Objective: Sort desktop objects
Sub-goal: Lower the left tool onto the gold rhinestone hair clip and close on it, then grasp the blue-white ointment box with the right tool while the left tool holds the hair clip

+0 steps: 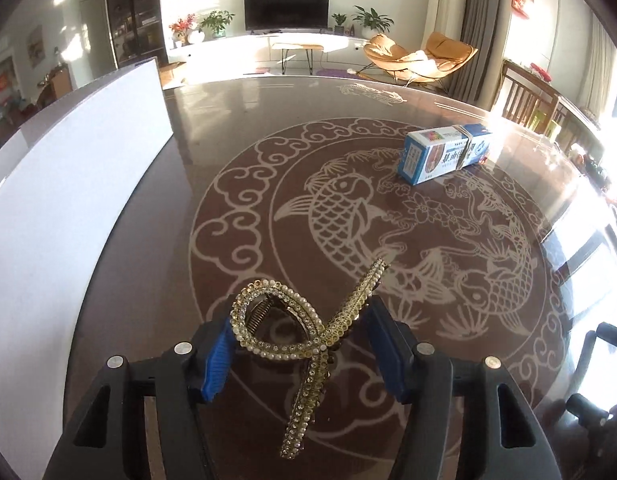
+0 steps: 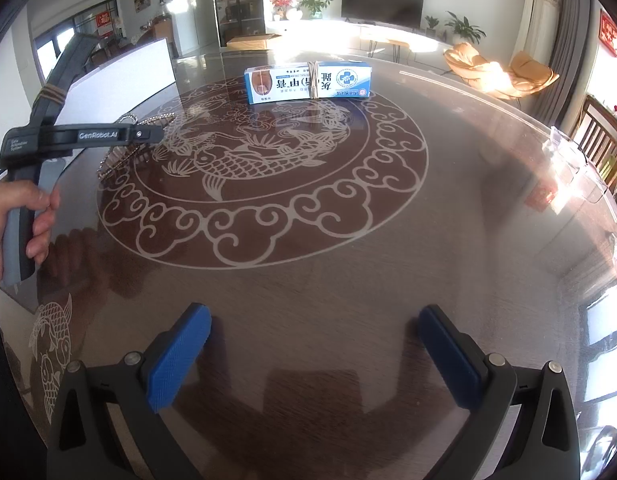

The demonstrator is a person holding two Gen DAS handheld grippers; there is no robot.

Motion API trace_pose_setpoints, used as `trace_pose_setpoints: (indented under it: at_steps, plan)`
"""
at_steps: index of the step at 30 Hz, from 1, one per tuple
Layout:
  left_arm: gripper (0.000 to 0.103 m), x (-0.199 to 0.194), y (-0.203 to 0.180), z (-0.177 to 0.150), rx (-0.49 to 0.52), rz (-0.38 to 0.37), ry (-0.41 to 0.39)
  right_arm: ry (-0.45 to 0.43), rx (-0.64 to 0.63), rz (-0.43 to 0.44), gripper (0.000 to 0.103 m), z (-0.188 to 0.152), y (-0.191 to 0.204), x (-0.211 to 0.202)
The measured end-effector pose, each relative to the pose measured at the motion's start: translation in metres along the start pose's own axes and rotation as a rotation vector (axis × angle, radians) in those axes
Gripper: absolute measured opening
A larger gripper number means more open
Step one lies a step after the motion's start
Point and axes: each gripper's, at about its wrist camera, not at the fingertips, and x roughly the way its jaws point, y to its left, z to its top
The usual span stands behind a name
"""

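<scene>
Desktop objects are few on the round brown glass-topped table [image 2: 388, 240] with its pale fish-and-cloud pattern. A tall white board [image 1: 68, 184] stands along its left side. A blue-and-white cardboard box [image 2: 308, 84], banded with a rubber band, lies on the far part of the pattern. Nearer, a gold hair clip set with pearls and rhinestones [image 1: 308, 328] sits between the blue pads of the left gripper [image 1: 300, 344], which touch its looped sides. The right gripper [image 2: 314, 356] hangs spread wide over bare tabletop, holding nothing.
</scene>
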Motion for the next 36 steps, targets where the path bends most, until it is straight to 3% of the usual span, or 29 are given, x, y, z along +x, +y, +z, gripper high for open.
trace_pose_setpoints:
  at_steps: [6, 9, 13, 16, 18, 21, 23, 24, 26, 31, 35, 36]
  plan:
    - [0.061, -0.023, 0.015, -0.032, -0.045, 0.049, 0.0, -0.011, 0.022, 0.036, 0.103, 0.019, -0.001, 0.011]
    - [0.061, -0.022, 0.02, -0.032, -0.062, 0.055, -0.003, -0.025, 0.106, 0.163, 0.103, 0.064, -0.005, 0.037]
    - [0.061, -0.022, 0.021, -0.034, -0.062, 0.081, -0.003, -0.037, 0.339, 0.307, 0.103, 0.142, -0.019, 0.087]
    - [0.061, -0.022, 0.021, -0.035, -0.063, 0.082, -0.003, -0.037, 0.502, 0.299, 0.103, 0.195, -0.025, 0.119]
    - [0.061, -0.022, 0.021, -0.035, -0.062, 0.081, -0.003, 0.042, 0.554, 0.239, 0.103, 0.219, -0.022, 0.143]
    - [0.061, -0.02, 0.021, -0.036, -0.062, 0.081, -0.005, 0.069, 0.506, 0.137, 0.099, 0.233, -0.009, 0.148]
    - [0.061, -0.018, 0.021, -0.036, -0.062, 0.081, -0.005, 0.063, 0.47, 0.124, 0.054, 0.226, -0.005, 0.142]
    - [0.061, -0.018, 0.021, -0.037, -0.061, 0.081, -0.005, 0.053, 0.462, 0.154, 0.052, 0.22, -0.006, 0.137]
    - [0.061, -0.021, 0.023, -0.039, -0.062, 0.079, -0.006, 0.035, 0.429, 0.18, 0.023, 0.204, -0.01, 0.124]
    - [0.061, -0.022, 0.024, -0.042, -0.067, 0.073, -0.006, 0.032, 0.33, 0.312, 0.022, 0.145, -0.022, 0.085]
    - [0.061, -0.03, 0.027, -0.049, -0.094, 0.035, -0.017, 0.073, 0.429, 0.572, 0.022, 0.077, -0.047, 0.057]
    - [0.061, -0.033, 0.028, -0.053, -0.103, 0.022, -0.021, 0.084, 0.433, 0.587, 0.023, 0.06, -0.051, 0.05]
